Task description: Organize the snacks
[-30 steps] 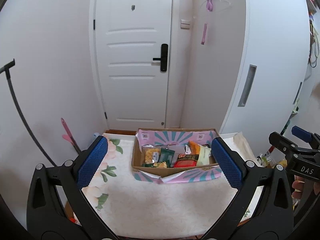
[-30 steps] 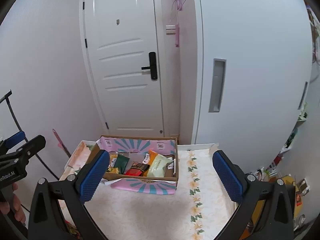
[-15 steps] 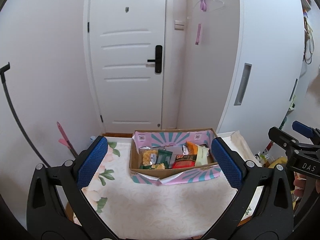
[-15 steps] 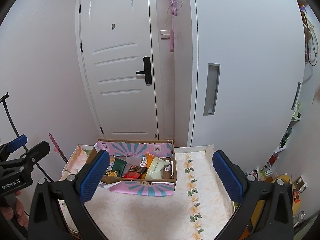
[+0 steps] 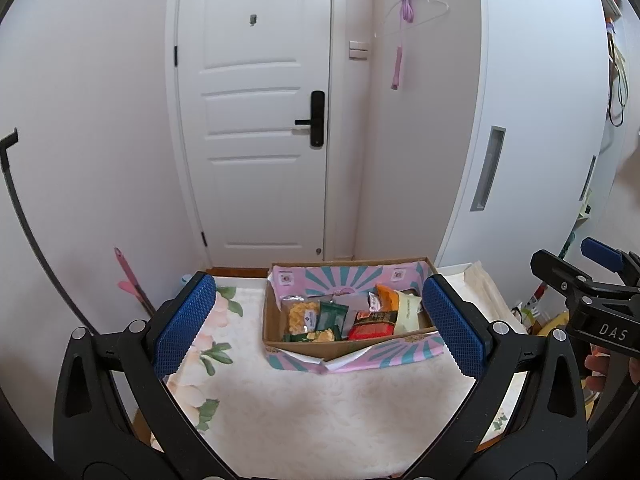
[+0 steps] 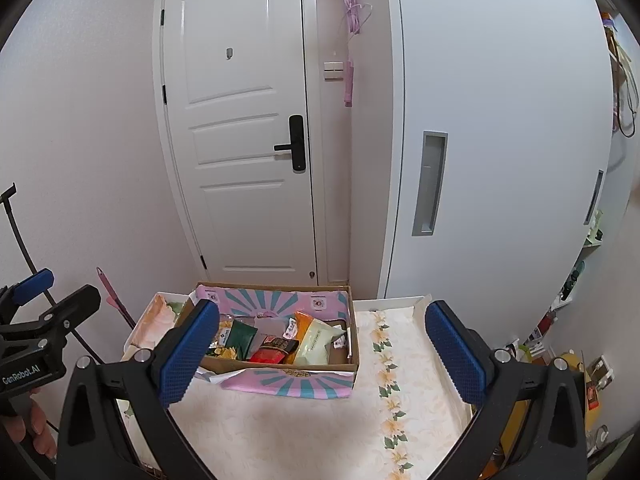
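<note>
Cardboard box (image 5: 348, 346) with pink-and-teal printed flaps sits on a floral-cloth table (image 5: 320, 412), toward the far edge, in front of a white door (image 5: 256, 120). Snack packets fill the box: yellow chips bag (image 5: 301, 317), dark green packet (image 5: 331, 316), red packet (image 5: 374, 325), orange packet (image 5: 389, 298), pale green packet (image 5: 409, 311), all lying loose and overlapping.

Left gripper (image 5: 320, 328): fingers spread wide, nothing between the blue pads (image 5: 186, 322). In the left wrist view the box lies ahead of the fingertips, framed between them, closer to the right pad; not touching.

Right gripper (image 6: 322, 354): fingers also spread wide, empty. In the right wrist view the box (image 6: 280, 376) sits ahead and to the left; the left pad (image 6: 188, 352) overlaps the box's left end in view, contact cannot be told. Right pad is well apart from the box, over bare cloth (image 6: 400, 400).

Each gripper shows at the edge of the other's view, both held above the near side of the table. Pink cord (image 5: 404, 12) hangs on the wall beside the door.
</note>
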`<state>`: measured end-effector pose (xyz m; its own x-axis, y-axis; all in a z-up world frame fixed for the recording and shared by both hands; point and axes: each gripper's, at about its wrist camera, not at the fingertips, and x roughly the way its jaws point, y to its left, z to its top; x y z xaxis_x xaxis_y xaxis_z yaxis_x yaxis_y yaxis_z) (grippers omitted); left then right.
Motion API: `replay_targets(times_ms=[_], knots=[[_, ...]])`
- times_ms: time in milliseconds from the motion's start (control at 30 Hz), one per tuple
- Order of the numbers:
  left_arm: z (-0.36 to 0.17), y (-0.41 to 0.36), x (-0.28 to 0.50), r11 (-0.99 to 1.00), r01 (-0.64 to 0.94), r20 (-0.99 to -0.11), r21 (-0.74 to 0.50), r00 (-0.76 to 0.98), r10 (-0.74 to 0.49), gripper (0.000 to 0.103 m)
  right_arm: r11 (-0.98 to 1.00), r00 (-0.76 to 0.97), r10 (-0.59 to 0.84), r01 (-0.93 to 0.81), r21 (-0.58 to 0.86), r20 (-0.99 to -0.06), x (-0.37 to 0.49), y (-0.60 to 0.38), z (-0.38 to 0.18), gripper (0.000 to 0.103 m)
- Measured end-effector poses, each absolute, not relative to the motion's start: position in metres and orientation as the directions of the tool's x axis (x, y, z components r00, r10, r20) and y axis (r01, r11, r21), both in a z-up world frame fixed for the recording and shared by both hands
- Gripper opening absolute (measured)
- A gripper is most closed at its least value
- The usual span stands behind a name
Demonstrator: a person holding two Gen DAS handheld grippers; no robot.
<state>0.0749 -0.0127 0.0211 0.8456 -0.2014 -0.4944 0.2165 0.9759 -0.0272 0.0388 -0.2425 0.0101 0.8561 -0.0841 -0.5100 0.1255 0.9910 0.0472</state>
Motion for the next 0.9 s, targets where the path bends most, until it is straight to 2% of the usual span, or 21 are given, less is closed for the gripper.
replay_targets(times_ms=[900], knots=[[0.018,-0.003,0.082,0.976,0.211,-0.508,-0.046,0.836,-0.205,0.103,0.992,0.853,-0.08,0.121,0.045,-0.517,0.05,-0.235,0.009,0.102]])
